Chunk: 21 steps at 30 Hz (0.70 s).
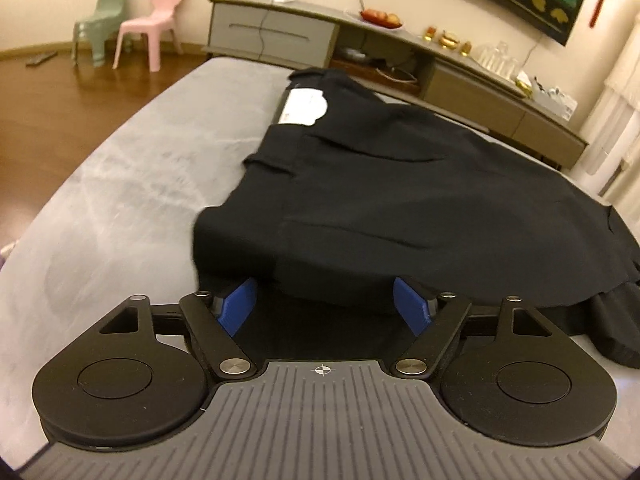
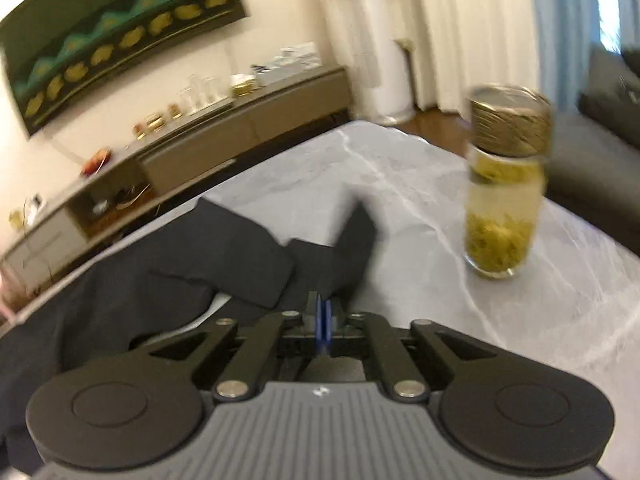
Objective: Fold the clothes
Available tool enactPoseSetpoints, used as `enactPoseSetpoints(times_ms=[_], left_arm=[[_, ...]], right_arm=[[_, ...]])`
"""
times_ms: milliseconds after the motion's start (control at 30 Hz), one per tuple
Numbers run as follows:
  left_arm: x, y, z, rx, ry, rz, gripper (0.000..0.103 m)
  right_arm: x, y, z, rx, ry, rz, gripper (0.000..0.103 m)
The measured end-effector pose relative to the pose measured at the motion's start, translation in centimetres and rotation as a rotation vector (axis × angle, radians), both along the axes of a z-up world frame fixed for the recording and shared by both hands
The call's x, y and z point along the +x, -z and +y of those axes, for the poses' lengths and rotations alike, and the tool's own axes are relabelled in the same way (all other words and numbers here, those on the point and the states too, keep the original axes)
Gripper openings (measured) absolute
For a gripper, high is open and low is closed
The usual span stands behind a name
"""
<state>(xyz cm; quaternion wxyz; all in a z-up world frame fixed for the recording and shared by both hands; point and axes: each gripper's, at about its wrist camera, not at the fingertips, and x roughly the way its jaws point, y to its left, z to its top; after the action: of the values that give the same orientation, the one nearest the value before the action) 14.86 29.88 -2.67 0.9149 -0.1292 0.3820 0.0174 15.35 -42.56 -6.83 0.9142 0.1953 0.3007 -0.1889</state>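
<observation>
Only the left wrist view shows the black folded garment (image 1: 400, 184) whole, lying on the grey marbled table (image 1: 120, 184) with its long axis running away from the camera toward a white label at the far end, while the left gripper (image 1: 324, 304) stands spread, a fold of cloth draped over its blue fingers (image 1: 240, 306). Only the right wrist view shows the gold-lidded glass jar (image 2: 506, 184), standing apart from the garment. There the right gripper (image 2: 322, 322) is pressed together at the garment's near edge; whether cloth is pinched is hidden.
</observation>
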Motion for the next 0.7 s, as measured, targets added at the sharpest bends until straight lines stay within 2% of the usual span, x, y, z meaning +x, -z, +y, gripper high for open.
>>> enactPoseSetpoints(times_ms=[33, 100, 167, 233, 267, 300, 333, 367, 400, 433, 500, 533, 600, 633, 700], left_arm=[[0.3, 0.0, -0.2, 0.008, 0.009, -0.004, 0.058], [1.0, 0.0, -0.5, 0.022, 0.024, -0.002, 0.016], [1.7, 0.2, -0.6, 0.033, 0.034, 0.008, 0.000], [2.1, -0.3, -0.5, 0.022, 0.047, -0.016, 0.000], [2.2, -0.6, -0.3, 0.012, 0.051, -0.031, 0.000], [1.5, -2.4, 1.0, -0.090, 0.023, -0.106, 0.000], [0.8, -4.2, 2.3, -0.195, -0.006, -0.184, 0.000], [-0.8, -6.5, 4.2, -0.336, -0.040, -0.310, 0.000], [-2.6, -8.6, 6.1, -0.435, -0.070, -0.448, 0.000], [-3.6, -10.1, 7.3, -0.452, -0.116, -0.535, 0.000], [-1.7, -10.5, 8.3, -0.380, -0.155, -0.485, 0.000], [0.5, -8.7, 8.0, -0.357, -0.128, -0.384, 0.000], [4.0, -3.6, 6.5, -0.319, -0.102, -0.151, 0.000], [5.7, -1.2, 5.8, -0.298, -0.087, -0.040, 0.000], [6.1, -1.0, 4.2, -0.202, -0.020, -0.022, 0.000]], right_arm=[[0.3, 0.0, 0.7, -0.025, -0.017, 0.006, 0.009], [0.9, -0.1, 2.2, -0.074, -0.052, 0.019, 0.009], [1.2, 0.0, 4.0, -0.128, -0.089, 0.049, 0.009], [1.7, 0.3, 5.0, -0.175, -0.111, 0.080, 0.006], [1.7, 0.3, 5.1, -0.174, -0.110, 0.081, 0.001], [1.6, 0.2, 5.0, -0.171, -0.104, 0.072, 0.001], [1.1, -0.6, 4.6, -0.157, -0.071, 0.011, 0.001], [0.3, -1.8, 4.0, -0.137, -0.044, -0.071, 0.001], [-1.0, -3.1, 3.1, -0.109, -0.017, -0.177, 0.001], [-1.9, -4.1, 2.4, -0.091, 0.011, -0.259, 0.001], [-1.0, -3.6, 2.0, -0.156, 0.072, -0.189, 0.001], [-0.3, -3.2, 1.9, -0.186, 0.095, -0.140, 0.001], [2.6, -0.3, 2.5, -0.216, 0.074, 0.072, 0.003], [3.5, 1.0, 3.0, -0.216, 0.056, 0.148, 0.004], [4.3, 1.7, 4.3, -0.227, 0.005, 0.202, 0.016]])
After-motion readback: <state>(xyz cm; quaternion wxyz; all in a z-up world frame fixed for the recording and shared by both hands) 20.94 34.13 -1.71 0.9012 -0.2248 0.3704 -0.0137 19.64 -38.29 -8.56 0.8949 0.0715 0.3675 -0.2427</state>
